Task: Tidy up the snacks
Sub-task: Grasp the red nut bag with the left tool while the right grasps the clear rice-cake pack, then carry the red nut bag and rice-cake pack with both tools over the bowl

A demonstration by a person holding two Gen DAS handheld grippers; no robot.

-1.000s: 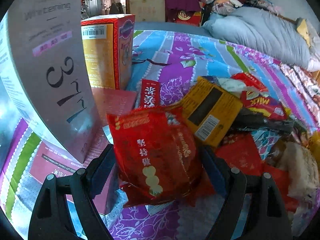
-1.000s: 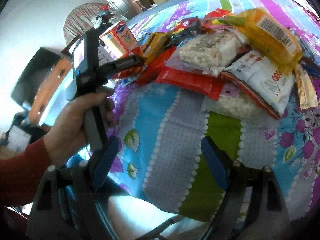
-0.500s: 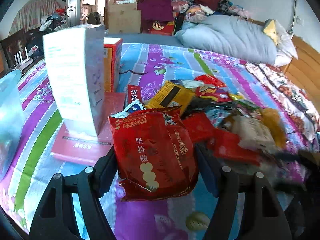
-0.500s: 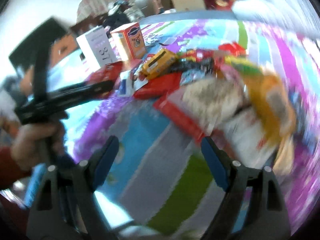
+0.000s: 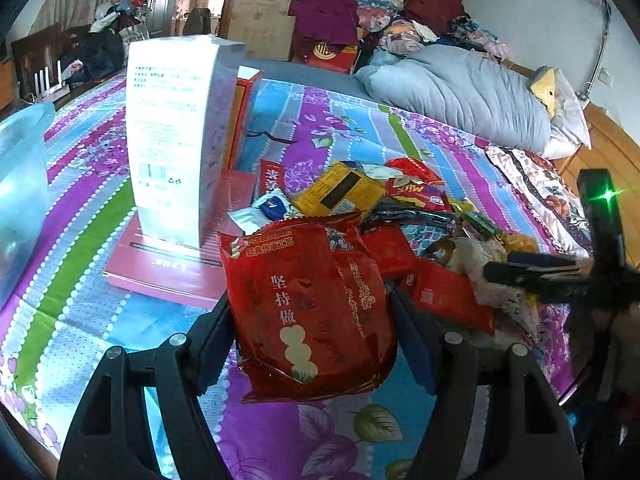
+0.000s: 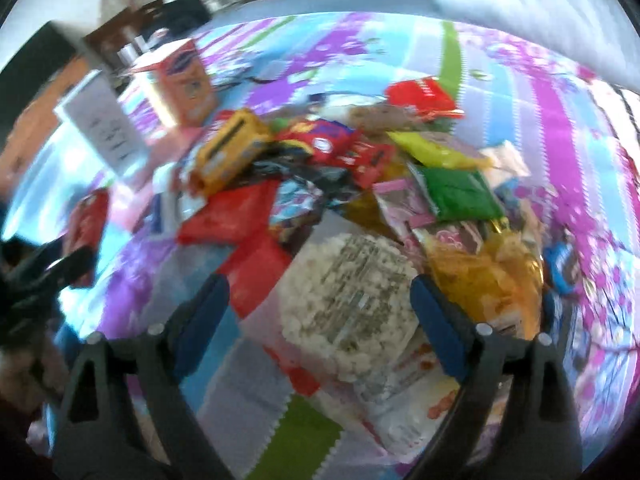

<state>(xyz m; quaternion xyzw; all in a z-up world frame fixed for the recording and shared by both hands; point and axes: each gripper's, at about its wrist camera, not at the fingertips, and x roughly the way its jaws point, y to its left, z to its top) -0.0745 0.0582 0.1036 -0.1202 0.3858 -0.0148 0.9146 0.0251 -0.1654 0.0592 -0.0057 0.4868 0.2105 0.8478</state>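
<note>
My left gripper point(image 5: 310, 320) is shut on a red snack bag point(image 5: 296, 272) and holds it above the striped bedsheet point(image 5: 120, 320). Behind it lies a heap of snack packets point(image 5: 380, 208). In the blurred right wrist view, my right gripper point(image 6: 318, 286) hovers over that heap point(image 6: 320, 160). Its jaws are opening, with nothing pressed between them. Under it lies a clear bag of white puffed snacks point(image 6: 352, 292). At that view's left edge, the left gripper point(image 6: 52, 268) shows with the red bag point(image 6: 86, 220).
A tall white box point(image 5: 172, 140) stands on a flat pink box point(image 5: 168, 268), with an orange box point(image 6: 184, 84) behind. A translucent blue bin point(image 5: 20, 192) sits at the far left. A grey duvet point(image 5: 460, 92) lies at the back of the bed.
The left gripper drew back and rose from the pile with the red bag. The right gripper swung over to the snack heap and its jaws stand wider.
</note>
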